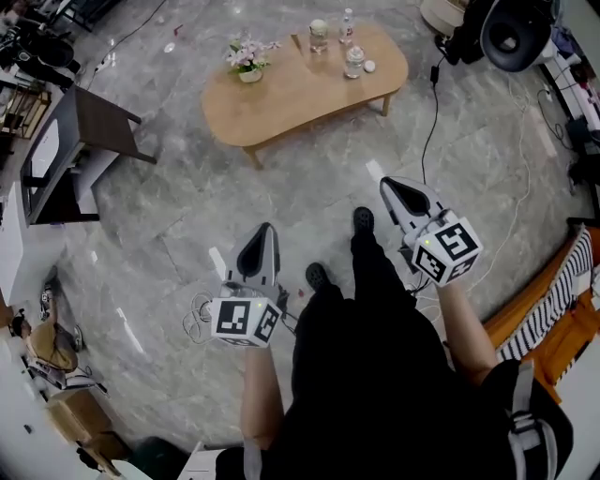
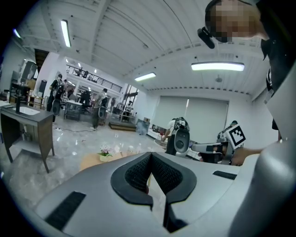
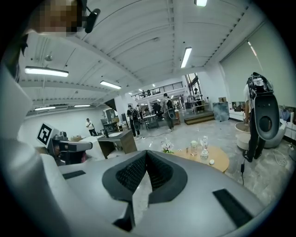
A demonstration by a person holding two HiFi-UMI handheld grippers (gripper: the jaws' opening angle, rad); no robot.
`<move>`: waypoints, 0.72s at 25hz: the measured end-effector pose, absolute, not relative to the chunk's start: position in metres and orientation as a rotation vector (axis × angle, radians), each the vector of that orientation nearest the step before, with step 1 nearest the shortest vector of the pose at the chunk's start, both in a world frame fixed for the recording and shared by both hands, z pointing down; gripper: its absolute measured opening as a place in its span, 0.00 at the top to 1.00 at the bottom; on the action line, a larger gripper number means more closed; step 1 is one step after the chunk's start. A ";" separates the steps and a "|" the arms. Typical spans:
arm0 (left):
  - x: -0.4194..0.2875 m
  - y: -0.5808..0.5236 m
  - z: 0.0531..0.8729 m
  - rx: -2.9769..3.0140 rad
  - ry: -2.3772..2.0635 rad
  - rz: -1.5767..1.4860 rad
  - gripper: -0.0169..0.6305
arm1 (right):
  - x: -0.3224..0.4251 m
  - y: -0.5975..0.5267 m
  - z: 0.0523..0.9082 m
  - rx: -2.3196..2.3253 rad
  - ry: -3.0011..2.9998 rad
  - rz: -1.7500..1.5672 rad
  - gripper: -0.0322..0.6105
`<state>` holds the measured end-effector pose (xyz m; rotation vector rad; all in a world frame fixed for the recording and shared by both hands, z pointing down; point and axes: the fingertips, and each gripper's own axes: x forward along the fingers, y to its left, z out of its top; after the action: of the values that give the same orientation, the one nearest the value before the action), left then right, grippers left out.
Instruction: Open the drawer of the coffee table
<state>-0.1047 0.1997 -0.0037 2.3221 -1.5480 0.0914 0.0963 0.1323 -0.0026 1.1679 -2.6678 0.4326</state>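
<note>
The light wooden coffee table [image 1: 300,89] stands on the grey stone floor at the top of the head view, well ahead of both grippers. No drawer front shows in any view. My left gripper [image 1: 265,228] is shut and empty, pointing toward the table. My right gripper [image 1: 386,183] is shut and empty too, a little nearer the table. In the left gripper view the shut left gripper [image 2: 151,155] hides most of the table [image 2: 90,161]. In the right gripper view the table [image 3: 221,159] lies beyond the shut right gripper [image 3: 146,152].
On the table stand a flower pot [image 1: 249,58], a jar [image 1: 319,35], a bottle [image 1: 347,26] and a glass container [image 1: 354,62]. A dark desk [image 1: 66,150] stands at the left. A black cable [image 1: 431,112] runs by the table's right end. A striped cloth [image 1: 562,291] lies at the right.
</note>
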 end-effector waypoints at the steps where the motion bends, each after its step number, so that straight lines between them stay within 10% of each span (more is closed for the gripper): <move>1: -0.102 0.190 -0.002 2.300 -1.564 0.094 0.97 | 0.099 0.119 0.002 1.140 -2.668 0.430 0.93; 18: -0.054 -0.021 0.084 2.160 -1.722 0.191 0.97 | 0.096 -0.093 0.109 0.763 -2.753 0.473 0.93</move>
<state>-0.0536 -0.0214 0.0836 2.1602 -1.7216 0.1910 0.0955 -0.0934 0.1089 0.7628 -2.7529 0.4735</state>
